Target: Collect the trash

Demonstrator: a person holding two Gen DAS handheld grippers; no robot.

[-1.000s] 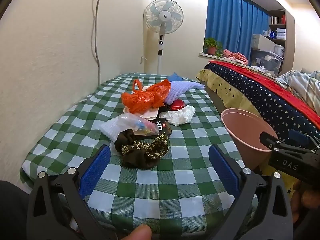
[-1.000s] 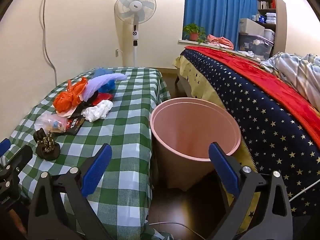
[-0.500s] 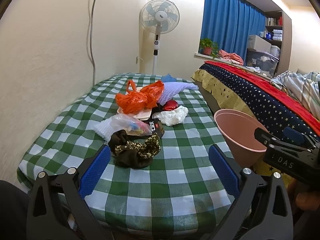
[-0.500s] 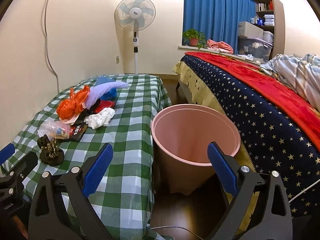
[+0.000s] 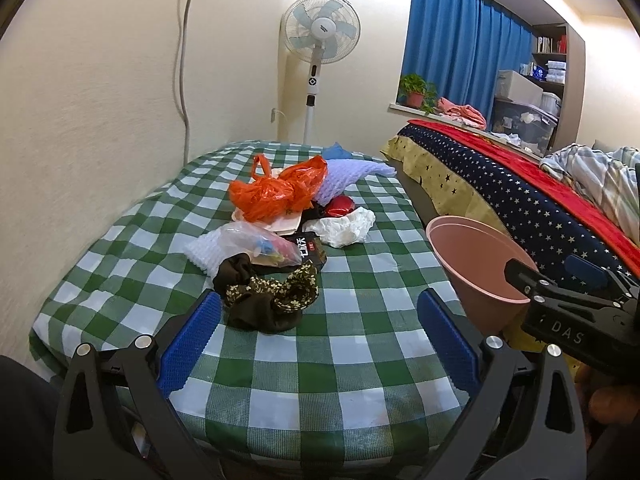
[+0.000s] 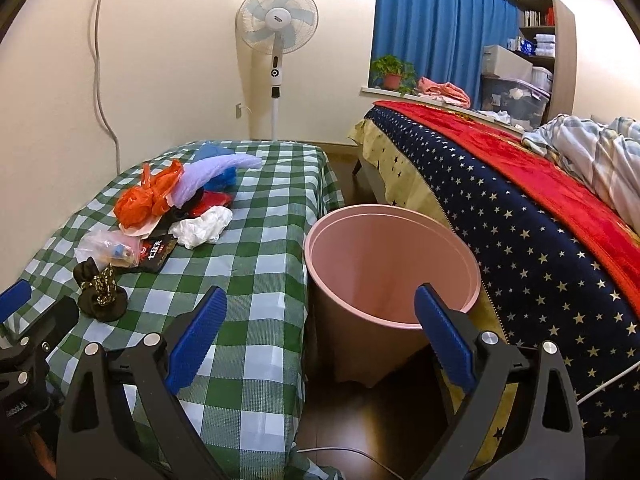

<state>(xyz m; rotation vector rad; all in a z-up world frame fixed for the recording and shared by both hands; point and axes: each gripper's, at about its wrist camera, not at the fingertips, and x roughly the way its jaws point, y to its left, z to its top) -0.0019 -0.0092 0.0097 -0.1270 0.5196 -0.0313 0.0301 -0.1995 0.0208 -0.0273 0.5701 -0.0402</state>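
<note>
Claws first: the left claw [image 5: 318, 344] hangs wide and empty over the near edge of the green-checked surface [image 5: 360, 344], and the right claw [image 6: 320, 342] is just as wide and empty, straddling the gap between that surface's right edge and the pink bin [image 6: 394, 276]. Bare checks lie open between the left claw's blue pads and the nearest piece of trash, a dark brown scrunched cloth with a gold-flecked band [image 5: 266, 296], which lies with its long axis across the surface. Just behind it sit a clear plastic bag [image 5: 256, 246] with coloured bits inside and a black packet [image 5: 310, 250]. Further back come a crumpled white tissue [image 5: 344, 230], an orange plastic bag [image 5: 276, 192] with its handles poking up, and a pale lilac cloth [image 5: 346, 178] stretching toward the right edge. The bin stands on the floor, touching the surface's right side, mouth up, beside the star-patterned bed [image 6: 540, 240]. A standing fan [image 5: 320, 52] rises beyond the far edge.
</note>
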